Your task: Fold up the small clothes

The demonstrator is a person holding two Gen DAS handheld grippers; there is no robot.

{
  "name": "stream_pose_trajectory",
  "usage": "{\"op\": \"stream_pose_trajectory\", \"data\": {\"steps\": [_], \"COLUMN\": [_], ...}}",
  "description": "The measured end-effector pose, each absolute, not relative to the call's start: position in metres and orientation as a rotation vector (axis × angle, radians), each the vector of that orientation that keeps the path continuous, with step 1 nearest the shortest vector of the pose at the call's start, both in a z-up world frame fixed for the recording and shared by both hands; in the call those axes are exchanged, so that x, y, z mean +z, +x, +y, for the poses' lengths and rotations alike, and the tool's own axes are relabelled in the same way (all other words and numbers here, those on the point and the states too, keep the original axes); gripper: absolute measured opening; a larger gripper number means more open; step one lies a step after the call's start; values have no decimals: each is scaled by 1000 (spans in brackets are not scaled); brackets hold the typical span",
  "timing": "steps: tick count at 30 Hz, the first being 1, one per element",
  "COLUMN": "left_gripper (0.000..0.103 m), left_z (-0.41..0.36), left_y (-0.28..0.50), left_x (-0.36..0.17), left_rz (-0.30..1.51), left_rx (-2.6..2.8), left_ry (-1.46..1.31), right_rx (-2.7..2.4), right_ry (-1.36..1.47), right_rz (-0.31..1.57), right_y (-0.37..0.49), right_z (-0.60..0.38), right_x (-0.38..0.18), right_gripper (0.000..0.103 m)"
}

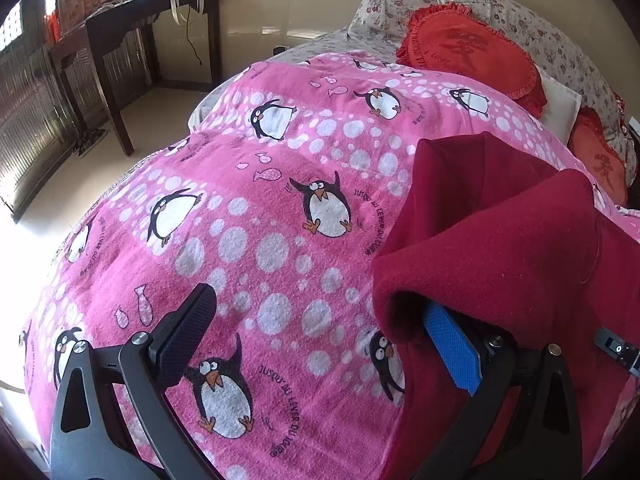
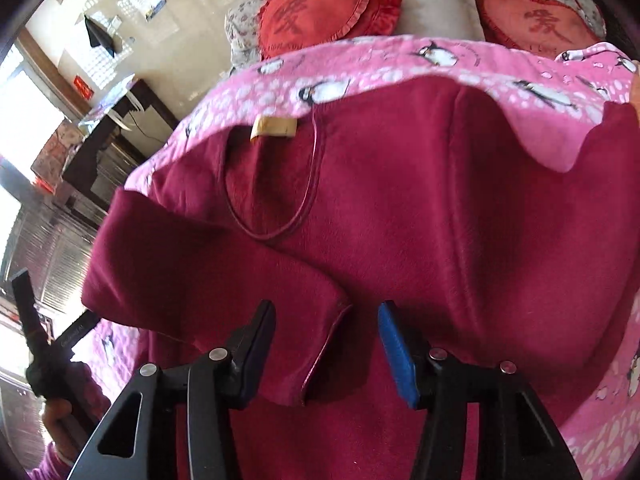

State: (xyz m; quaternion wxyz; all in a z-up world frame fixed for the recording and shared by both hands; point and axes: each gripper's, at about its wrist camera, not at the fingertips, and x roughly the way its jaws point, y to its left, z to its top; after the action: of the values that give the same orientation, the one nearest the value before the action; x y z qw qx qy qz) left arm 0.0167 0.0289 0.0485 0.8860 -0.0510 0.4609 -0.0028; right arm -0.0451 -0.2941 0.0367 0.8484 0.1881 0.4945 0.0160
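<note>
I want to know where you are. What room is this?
Most likely a bedroom: a bed under a pink penguin blanket, pillows and heart cushions at its head, and a dark table beside it.

Open pink penguin blanket (image 1: 260, 216) left of the red garment (image 1: 512, 240): flat, bare, passable. Garment's folded sleeve (image 2: 208, 264) drapes over the left gripper's (image 1: 320, 336) blue finger (image 1: 452, 348). Bed head crowded: heart cushions (image 2: 320, 12), white pillow (image 2: 432, 4). Dark desk (image 1: 132, 28) stands off the bed's far-left side, floor between.
</note>
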Motion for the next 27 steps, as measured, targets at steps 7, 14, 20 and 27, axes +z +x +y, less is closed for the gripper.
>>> {"op": "stream_pose_trajectory", "data": {"steps": [7, 14, 20, 27], "left_gripper": [102, 102, 102, 102], "left_z": [24, 9, 9, 29], "left_y": [10, -7, -6, -4], "left_x": [54, 50, 37, 48], "left_rz": [948, 960, 1018, 974], "left_rx": [-22, -117, -112, -86], "left_ry": [-108, -67, -51, -39], "right_rx": [0, -244, -335, -237], "right_ry": [177, 116, 146, 153], "right_rz": [945, 782, 1000, 794], "right_y": [-42, -60, -37, -44], "right_z": [-269, -334, -365, -331], "right_x": [65, 134, 73, 129], "right_gripper": [4, 4, 5, 49]}}
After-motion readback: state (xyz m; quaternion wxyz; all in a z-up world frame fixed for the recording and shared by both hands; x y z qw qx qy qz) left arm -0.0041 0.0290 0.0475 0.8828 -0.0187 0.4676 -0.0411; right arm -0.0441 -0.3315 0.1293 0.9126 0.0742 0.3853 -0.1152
